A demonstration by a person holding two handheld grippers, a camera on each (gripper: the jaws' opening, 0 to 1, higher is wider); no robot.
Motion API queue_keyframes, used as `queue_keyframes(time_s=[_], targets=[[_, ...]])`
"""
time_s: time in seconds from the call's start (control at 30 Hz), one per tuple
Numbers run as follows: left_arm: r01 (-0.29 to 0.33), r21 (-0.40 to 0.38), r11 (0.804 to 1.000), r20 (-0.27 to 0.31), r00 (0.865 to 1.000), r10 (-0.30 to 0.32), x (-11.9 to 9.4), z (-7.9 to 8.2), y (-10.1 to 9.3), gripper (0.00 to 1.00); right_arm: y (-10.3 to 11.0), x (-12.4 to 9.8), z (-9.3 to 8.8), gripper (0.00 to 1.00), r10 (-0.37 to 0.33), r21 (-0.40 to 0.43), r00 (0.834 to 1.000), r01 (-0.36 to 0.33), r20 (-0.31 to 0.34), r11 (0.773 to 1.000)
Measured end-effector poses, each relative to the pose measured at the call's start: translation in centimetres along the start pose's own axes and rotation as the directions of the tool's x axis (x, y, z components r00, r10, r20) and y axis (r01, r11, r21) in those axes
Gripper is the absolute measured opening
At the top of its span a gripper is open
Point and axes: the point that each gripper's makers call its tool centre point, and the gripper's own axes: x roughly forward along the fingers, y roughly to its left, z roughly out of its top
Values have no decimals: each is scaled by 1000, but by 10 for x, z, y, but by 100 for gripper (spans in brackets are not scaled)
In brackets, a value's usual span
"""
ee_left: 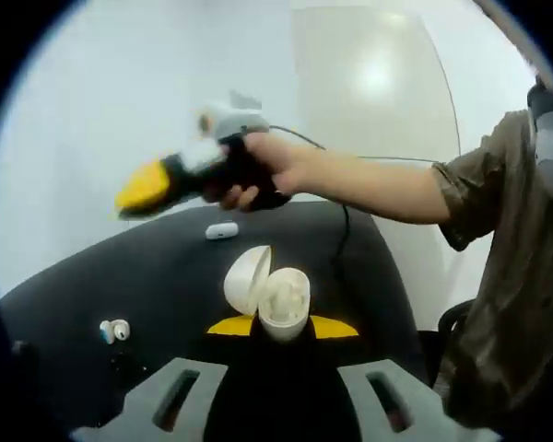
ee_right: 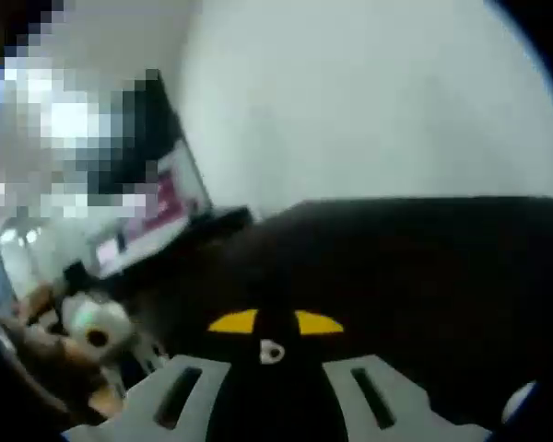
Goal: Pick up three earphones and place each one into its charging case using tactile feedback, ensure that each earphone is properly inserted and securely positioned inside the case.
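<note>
Left tool point(ee_left: 284, 324) is clamped on an open white charging case point(ee_left: 281, 304), lid point(ee_left: 246, 279) flipped back, held above the black bench point(ee_left: 166, 267). Right tool point(ee_right: 271, 343) pinches a small white earphone point(ee_right: 271, 352) at its yellow tips; in the left gripper view it's raised high, well apart from the case.

Other bits on the bench: a closed case point(ee_left: 222, 230) farther back, and an earbud-like white piece point(ee_left: 115, 330) near the left edge.

Risks:
- earphone grip is tiny, so it could twist or drop during the approach
- case may rotate in the jaws under insertion push
- wrong orientation means it sits proud and isn't seated

No readable brand, label or writing anywhere; the right gripper view is blurred.
</note>
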Motion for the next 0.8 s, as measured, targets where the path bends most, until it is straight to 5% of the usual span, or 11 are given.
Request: queue_keyframes(time_s=[0.07,0.2,0.37,0.5,0.8], targets=[[-1,3,1000,0,1000,1,0,0,0,18,5,16,-16,16,11,-59,993,-18,-120,998],[-4,10,1000,2,1000,4,1,0,0,18,7,32,-33,15,-31,-157,966,-10,-256,988],[-10,26,1000,3,1000,10,2,0,0,18,-8,24,-32,12,-97,-178,962,52,-256,983],[-4,21,1000,6,1000,4,2,1,0,18,-4,22,-42,12,-26,-59,960,9,-281,998],[-9,30,1000,6,1000,9,2,1,-2,18,0,34,-58,11,-60,-146,933,8,-355,989]])
